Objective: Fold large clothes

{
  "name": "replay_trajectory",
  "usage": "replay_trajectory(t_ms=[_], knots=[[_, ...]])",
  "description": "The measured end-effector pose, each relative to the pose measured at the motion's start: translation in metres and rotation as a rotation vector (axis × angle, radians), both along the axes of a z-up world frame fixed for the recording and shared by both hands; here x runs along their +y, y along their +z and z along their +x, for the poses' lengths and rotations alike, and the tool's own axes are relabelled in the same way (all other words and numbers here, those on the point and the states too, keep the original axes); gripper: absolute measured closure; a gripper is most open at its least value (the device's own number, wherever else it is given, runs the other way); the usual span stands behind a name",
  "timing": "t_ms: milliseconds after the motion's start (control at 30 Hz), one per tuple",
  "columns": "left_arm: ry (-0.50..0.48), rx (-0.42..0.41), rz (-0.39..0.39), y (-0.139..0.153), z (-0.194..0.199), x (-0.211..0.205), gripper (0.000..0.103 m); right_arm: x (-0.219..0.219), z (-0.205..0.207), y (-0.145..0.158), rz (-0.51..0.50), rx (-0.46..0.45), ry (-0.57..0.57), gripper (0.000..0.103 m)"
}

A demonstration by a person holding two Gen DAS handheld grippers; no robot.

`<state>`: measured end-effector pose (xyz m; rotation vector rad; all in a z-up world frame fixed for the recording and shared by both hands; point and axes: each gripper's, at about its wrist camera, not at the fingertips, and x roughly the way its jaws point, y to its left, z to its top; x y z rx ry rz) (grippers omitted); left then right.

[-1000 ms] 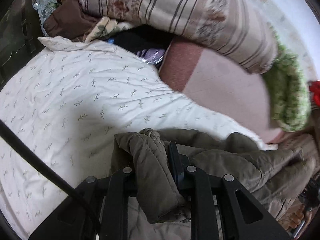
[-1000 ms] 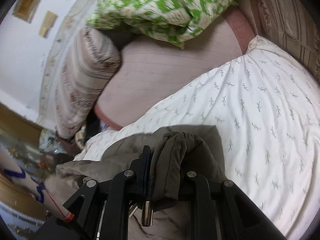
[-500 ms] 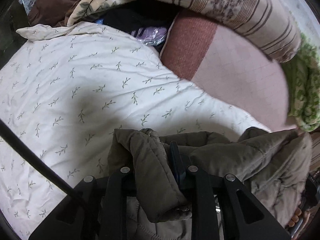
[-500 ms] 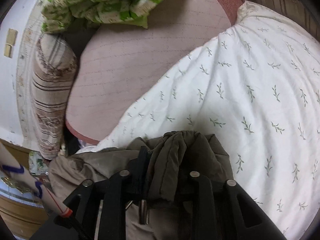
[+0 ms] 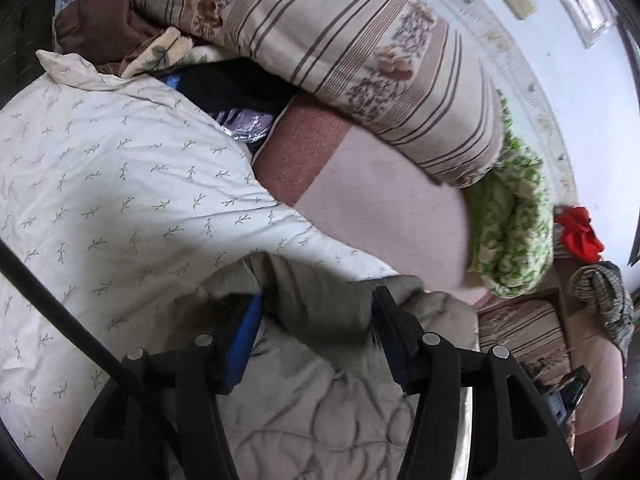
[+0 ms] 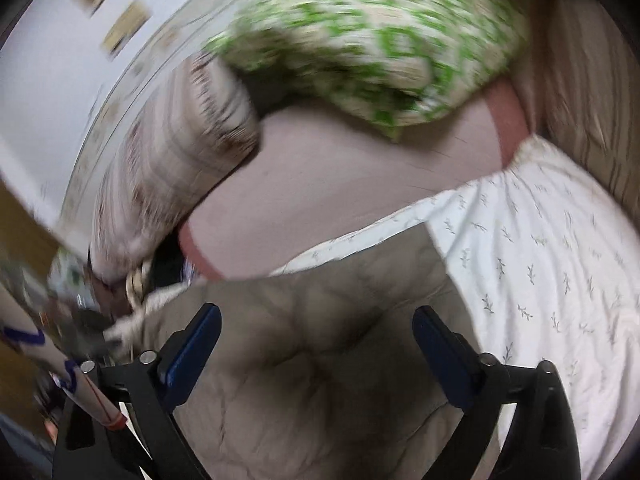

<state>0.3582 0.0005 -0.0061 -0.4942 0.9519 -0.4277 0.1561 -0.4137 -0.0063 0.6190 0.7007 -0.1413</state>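
Spreading wide over the olive quilted jacket (image 5: 320, 400), the fingers of the left gripper (image 5: 316, 320) hold nothing; the fabric lies loose between them. The right gripper (image 6: 316, 332) also has its fingers parted, above the same jacket (image 6: 320, 380), gripping nothing. The jacket rests on the bed, on the white leaf-print sheet (image 5: 120, 184), toward 6 o'clock in both views, with the sheet running off to 9 o'clock in the left view and 3 o'clock in the right.

My judgement is that a fold has just been laid and the step in hand is letting go cleanly. To do it well, lift both grippers straight up so neither finger drags the padded cloth, then check that the edges line up before taking the next pair of corners. The right view is blurred, so the seam alignment cannot be read.

No real container shows. At 12 o'clock a striped bolster (image 5: 360, 60) and a green patterned quilt (image 5: 508, 220) are piled on the pink mattress cover (image 5: 380, 208).
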Motion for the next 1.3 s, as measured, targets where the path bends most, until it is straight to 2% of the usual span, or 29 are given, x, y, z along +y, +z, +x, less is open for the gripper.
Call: replay_trajectory(t_ms=[33,67,167,233,300,400,433,533,667,733,900,967,1033,1067,1133,1233,1300], knots=[[-0.001,-0.017,-0.003,0.005,-0.005,0.003,0.047,0.014,0.002,0.0,-0.008,0.011,0.03,0.024],[0.0,-0.034,0.002,0.01,-0.009,0.006,0.047,0.024,0.005,-0.002,-0.009,0.019,0.059,0.029],[-0.003,-0.058,0.001,0.024,-0.023,0.015,0.046,0.062,0.017,-0.008,-0.031,0.049,0.16,0.03],[-0.001,-0.072,0.031,0.026,-0.036,0.018,0.044,0.09,0.03,-0.017,-0.084,0.069,0.202,0.03],[0.0,-0.103,0.102,0.022,-0.058,0.018,0.038,0.106,0.048,-0.028,-0.122,0.093,0.217,0.03],[0.013,-0.127,0.231,-0.003,-0.09,0.017,0.038,0.121,0.086,-0.053,-0.235,0.145,0.168,0.03],[0.011,-0.132,0.248,-0.01,-0.096,0.019,0.038,0.119,0.102,-0.067,-0.252,0.173,0.131,0.028],[-0.007,-0.156,0.314,-0.043,-0.118,0.02,0.038,0.11,0.139,-0.103,-0.226,0.228,0.073,0.017],[-0.025,-0.184,0.364,-0.068,-0.114,0.013,0.038,0.113,0.18,-0.131,-0.342,0.249,0.046,0.01],[-0.034,-0.187,0.386,-0.075,-0.105,0.004,0.038,0.108,0.193,-0.14,-0.355,0.245,0.015,0.01],[0.009,-0.174,0.431,-0.072,-0.097,-0.015,0.037,0.098,0.193,-0.146,-0.325,0.221,-0.013,0.01],[-0.027,-0.166,0.411,-0.066,-0.095,-0.026,0.037,0.102,0.186,-0.133,-0.331,0.265,0.013,0.01],[-0.054,-0.174,0.413,-0.056,-0.093,-0.042,0.037,0.099,0.163,-0.105,-0.295,0.21,0.024,0.014],[-0.064,-0.197,0.437,-0.052,-0.092,-0.054,0.035,0.096,0.149,-0.092,-0.287,0.168,0.026,0.014],[-0.092,-0.234,0.506,-0.05,-0.089,-0.077,0.034,0.087,0.125,-0.079,-0.311,0.143,0.027,0.014],[-0.119,-0.245,0.615,-0.064,-0.065,-0.113,0.034,0.066,0.109,-0.093,-0.34,0.202,0.016,0.014],[-0.137,-0.202,0.693,-0.088,-0.042,-0.133,0.034,0.048,0.105,-0.112,-0.354,0.242,-0.022,0.014]])
